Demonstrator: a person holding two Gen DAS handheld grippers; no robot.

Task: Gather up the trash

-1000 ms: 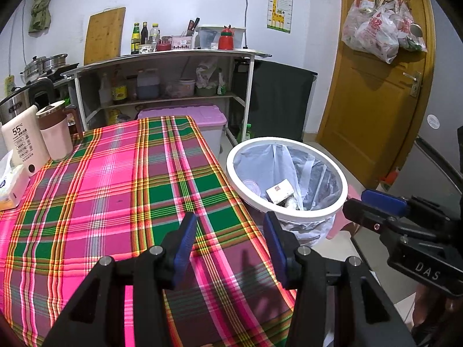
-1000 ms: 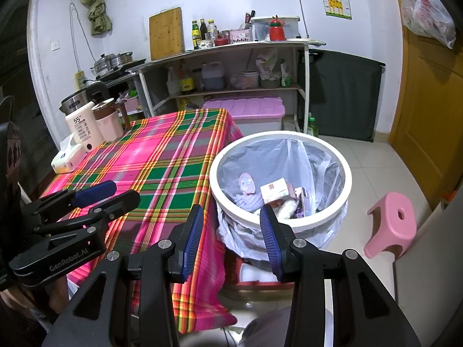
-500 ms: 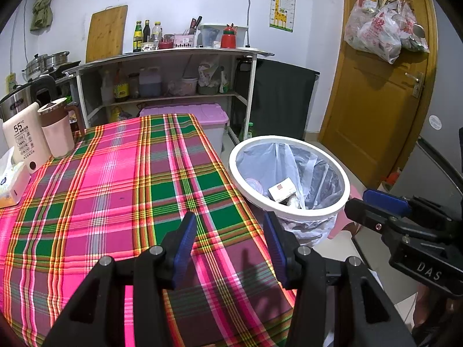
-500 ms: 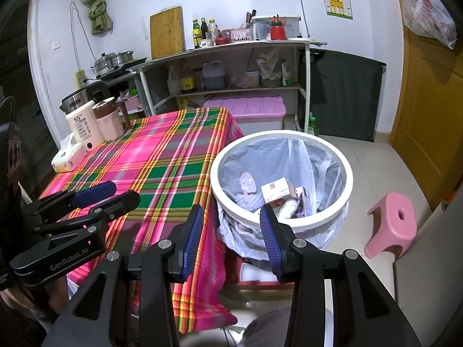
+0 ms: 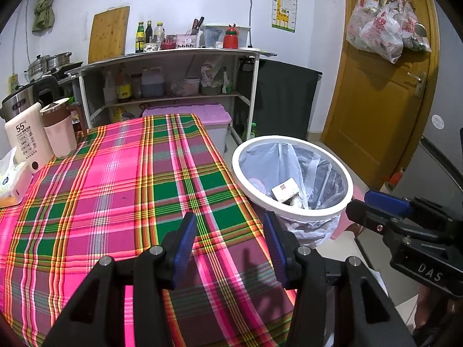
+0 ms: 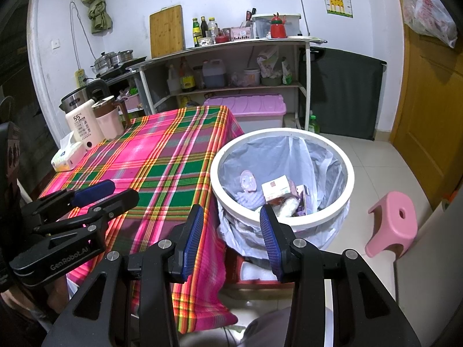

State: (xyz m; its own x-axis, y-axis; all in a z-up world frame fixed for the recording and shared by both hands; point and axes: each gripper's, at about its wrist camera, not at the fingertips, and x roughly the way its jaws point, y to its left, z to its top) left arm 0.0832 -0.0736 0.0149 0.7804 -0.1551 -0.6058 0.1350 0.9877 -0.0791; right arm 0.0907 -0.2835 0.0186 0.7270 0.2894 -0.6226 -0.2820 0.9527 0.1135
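The trash sits in the white-rimmed bin point(image 6: 282, 179) lined with a thin plastic bag point(image 6: 292, 153), standing on the floor just beside the desk's edge: a small pink-and-white carton point(image 6: 276, 188), a pink cup lid point(image 6: 248, 180) and some crumpled wrappers lie at the bottom. All of it looks light and easily crushed; the carton seems stiff enough to pinch across its flat sides, while the film bag is limp and slippery and would, I'd judge, be best gathered at the overhang below the rim. The desk under its pink and green plaid cloth point(image 5: 121, 179) shows no loose scraps, so collection appears largely done. The left gripper point(image 5: 228, 240) hangs over the cloth's near end, jaws parted with nothing between them; the right gripper point(image 6: 230, 231) hovers near the bin's rim, likewise apart and empty. A kettle point(image 5: 24, 136), a pink jug point(image 5: 59, 128) and a tissue pack point(image 5: 11, 179) stand at the desk's far-left corner, and a pink stool point(image 6: 393, 217) sits on the tiles
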